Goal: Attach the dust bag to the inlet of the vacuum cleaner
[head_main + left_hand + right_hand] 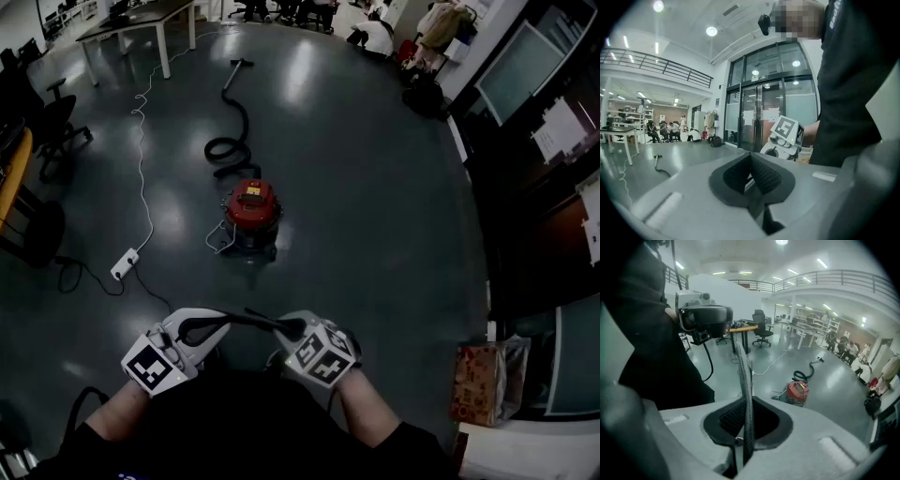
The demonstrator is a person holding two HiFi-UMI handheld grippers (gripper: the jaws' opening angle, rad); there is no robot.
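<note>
A large open lab-and-office hall: a glossy dark grey floor (375,187) fills the head view, with a long white-legged table (141,21) and a black swivel office chair (52,117) at the upper left. A railed mezzanine gallery (656,63) crosses the upper left of the left gripper view, with tall glass entrance doors (759,117) at centre. Metal shelving racks (811,317) stand right of centre in the right gripper view

Head, right gripper views toward vacuum (250,210)

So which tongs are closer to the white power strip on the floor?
Left. The left tongs are below and right of the power strip; the right tongs are farther right, beside them.
</note>
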